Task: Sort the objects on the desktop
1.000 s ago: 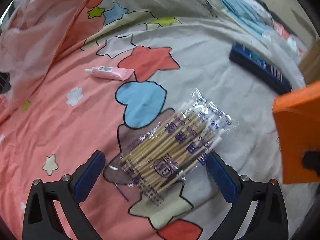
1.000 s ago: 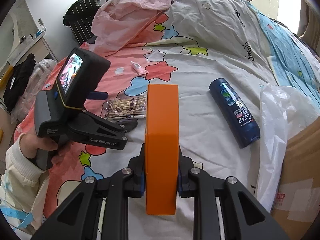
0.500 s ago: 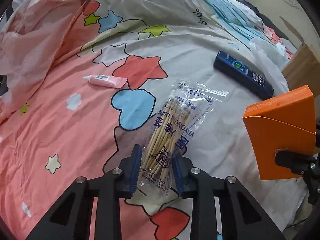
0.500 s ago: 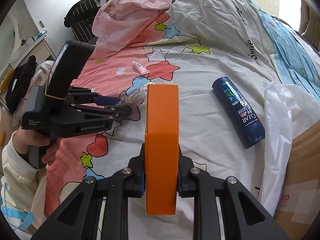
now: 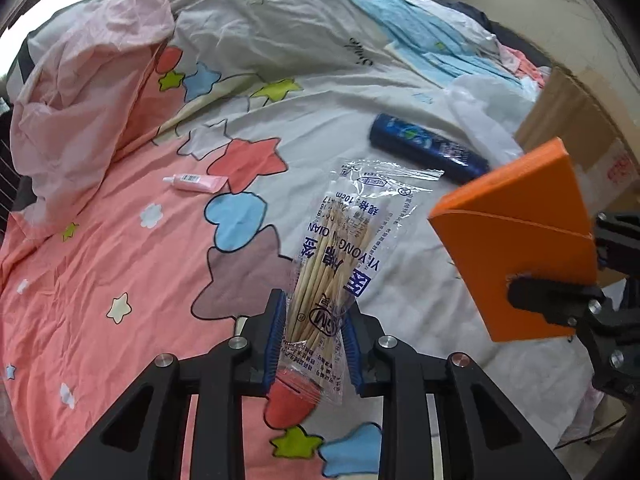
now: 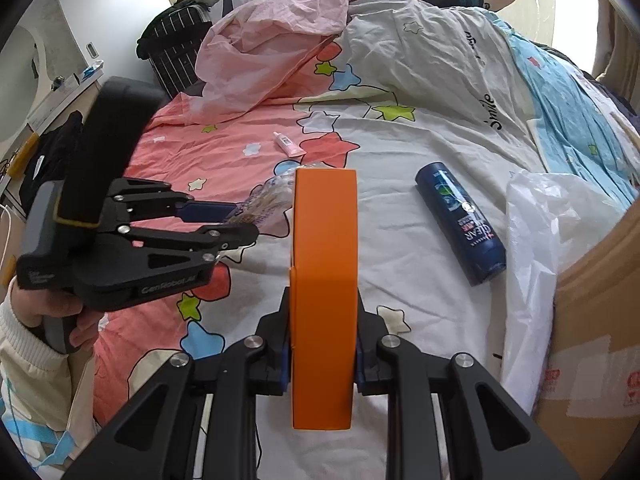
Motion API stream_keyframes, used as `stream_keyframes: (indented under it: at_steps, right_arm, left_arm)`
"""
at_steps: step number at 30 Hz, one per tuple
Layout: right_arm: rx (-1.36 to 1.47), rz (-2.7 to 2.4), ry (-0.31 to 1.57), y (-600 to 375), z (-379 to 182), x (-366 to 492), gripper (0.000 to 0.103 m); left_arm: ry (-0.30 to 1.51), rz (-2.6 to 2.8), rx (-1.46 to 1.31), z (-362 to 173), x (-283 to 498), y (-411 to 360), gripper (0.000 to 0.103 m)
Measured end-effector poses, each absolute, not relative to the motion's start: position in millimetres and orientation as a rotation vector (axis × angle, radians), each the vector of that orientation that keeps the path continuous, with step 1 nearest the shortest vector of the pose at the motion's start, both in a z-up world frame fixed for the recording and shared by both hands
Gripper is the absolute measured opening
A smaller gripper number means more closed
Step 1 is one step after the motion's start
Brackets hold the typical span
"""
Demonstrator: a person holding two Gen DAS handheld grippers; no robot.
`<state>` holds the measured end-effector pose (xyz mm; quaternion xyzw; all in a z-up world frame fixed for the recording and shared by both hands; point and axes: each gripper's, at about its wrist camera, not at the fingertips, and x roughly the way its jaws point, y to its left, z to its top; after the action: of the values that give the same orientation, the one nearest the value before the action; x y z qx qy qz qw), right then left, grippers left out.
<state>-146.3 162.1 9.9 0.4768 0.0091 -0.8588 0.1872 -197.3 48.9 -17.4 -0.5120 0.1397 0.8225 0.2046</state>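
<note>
Left fingers (image 5: pixel 314 340) are clamped on a clear bag of cotton swabs (image 5: pixel 336 264), lifted off the bed (image 5: pixel 120 240); right fingers (image 6: pixel 322 354) are clenched on an orange box (image 6: pixel 324 280) held upright. Ahead of both lies a star-print quilt, with a pink tube (image 5: pixel 196 182) beyond the left fingers and a blue bottle (image 6: pixel 460 222) right of the box. A cardboard carton (image 6: pixel 592 320) lined with a white plastic bag (image 6: pixel 536 248) sits far right; its contents are hidden.

The orange box (image 6: pixel 323 300) hides part of the cotton swab packet (image 6: pixel 269 204). The cardboard carton (image 6: pixel 596 320) is cut off at the frame edge. Fine print on the pink tube (image 5: pixel 196 182) is unreadable, possibly a barcode.
</note>
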Motion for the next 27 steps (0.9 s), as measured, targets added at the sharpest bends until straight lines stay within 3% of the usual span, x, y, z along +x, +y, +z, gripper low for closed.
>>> stream_keyframes:
  at_steps: [19,27]
  right_arm:
    - [1.137,-2.614,0.041,207.6,101.3,-80.1,0.021]
    - [1.095,-2.725,0.005,256.4,128.3,-52.9,0.021]
  left_arm:
    - [0.416,2.329,-1.206,72.3,-122.5,94.0,0.027]
    - [0.467,2.265,-1.189,77.1,-107.1,131.9,0.024]
